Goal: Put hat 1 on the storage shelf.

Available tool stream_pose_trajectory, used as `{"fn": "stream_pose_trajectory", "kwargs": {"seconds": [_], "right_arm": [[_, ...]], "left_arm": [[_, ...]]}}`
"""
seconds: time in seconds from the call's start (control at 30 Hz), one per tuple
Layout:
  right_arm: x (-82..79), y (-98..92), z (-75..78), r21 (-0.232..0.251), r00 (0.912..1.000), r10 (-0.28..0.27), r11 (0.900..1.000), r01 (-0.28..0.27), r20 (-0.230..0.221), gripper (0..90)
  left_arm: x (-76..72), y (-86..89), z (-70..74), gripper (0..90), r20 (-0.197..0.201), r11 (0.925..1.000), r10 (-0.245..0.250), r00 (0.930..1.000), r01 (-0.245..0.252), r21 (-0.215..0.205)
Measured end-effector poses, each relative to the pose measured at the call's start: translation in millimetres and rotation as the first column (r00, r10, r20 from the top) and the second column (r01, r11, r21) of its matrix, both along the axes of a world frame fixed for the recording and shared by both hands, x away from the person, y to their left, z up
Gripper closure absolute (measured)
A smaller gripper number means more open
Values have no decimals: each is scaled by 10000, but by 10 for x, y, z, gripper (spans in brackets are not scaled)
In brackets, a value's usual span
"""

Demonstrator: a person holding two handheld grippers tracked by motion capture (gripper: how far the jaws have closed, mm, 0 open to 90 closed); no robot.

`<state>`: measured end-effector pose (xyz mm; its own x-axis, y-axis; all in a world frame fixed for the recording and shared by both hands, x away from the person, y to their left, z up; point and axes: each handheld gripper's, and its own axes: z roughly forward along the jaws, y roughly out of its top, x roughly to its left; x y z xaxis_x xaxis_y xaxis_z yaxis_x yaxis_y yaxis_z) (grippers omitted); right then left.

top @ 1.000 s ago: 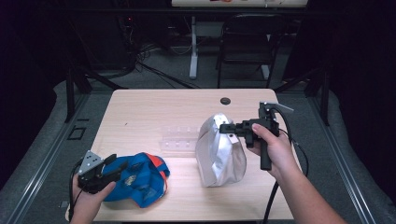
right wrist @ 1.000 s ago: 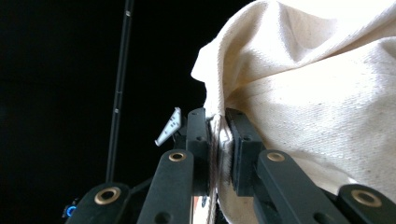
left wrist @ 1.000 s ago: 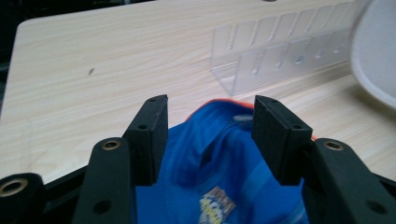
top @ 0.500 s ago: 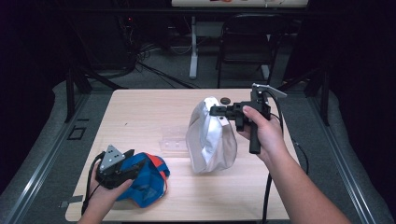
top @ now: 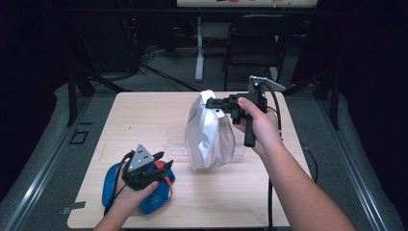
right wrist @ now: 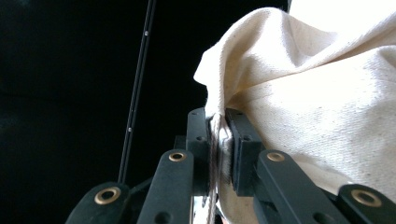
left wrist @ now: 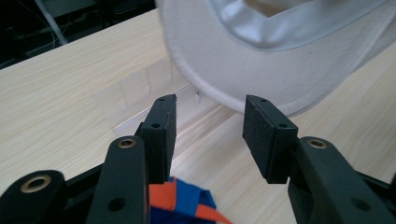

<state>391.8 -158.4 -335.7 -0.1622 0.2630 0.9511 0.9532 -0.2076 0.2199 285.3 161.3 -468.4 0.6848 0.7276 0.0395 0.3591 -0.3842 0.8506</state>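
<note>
High view: right gripper (top: 215, 103) fingers clenched on white bag (top: 209, 137); left gripper (top: 161, 166) fingers released, just been closing, probably should pinch blue cloth (top: 154, 199) squarely

left claw (top: 161, 167): moved right over blue cap (top: 113, 185), jaws closing, empty | white cap (top: 209, 137): lifted higher

The bag (top: 210, 137) is white with a shiny silver inside. The cloth (top: 153, 192) is blue with orange stripes. The counter (top: 144, 120) is light wood. Both hand-held grippers are black.
</note>
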Motion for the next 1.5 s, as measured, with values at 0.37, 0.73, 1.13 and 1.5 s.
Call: {"fn": "stream_pose_trajectory", "kwargs": {"seconds": [0.37,0.73,1.13,1.5], "right_arm": [[125,115,33,-140,9998,-221,9997,221,4,809],[197,234,91,-56,9993,-356,9993,356,61,809],[191,269,113,92,9986,-513,9986,512,130,810],[185,258,128,250,9980,-618,9978,615,124,810]], "left_arm": [[28,-262,18,457,148,9996,-298,9994,298,15],[19,-616,33,440,541,9971,-647,9964,624,433],[183,-756,16,564,406,9880,250,9989,-309,1513],[287,-710,26,754,371,9868,313,9988,-368,1580]]}}
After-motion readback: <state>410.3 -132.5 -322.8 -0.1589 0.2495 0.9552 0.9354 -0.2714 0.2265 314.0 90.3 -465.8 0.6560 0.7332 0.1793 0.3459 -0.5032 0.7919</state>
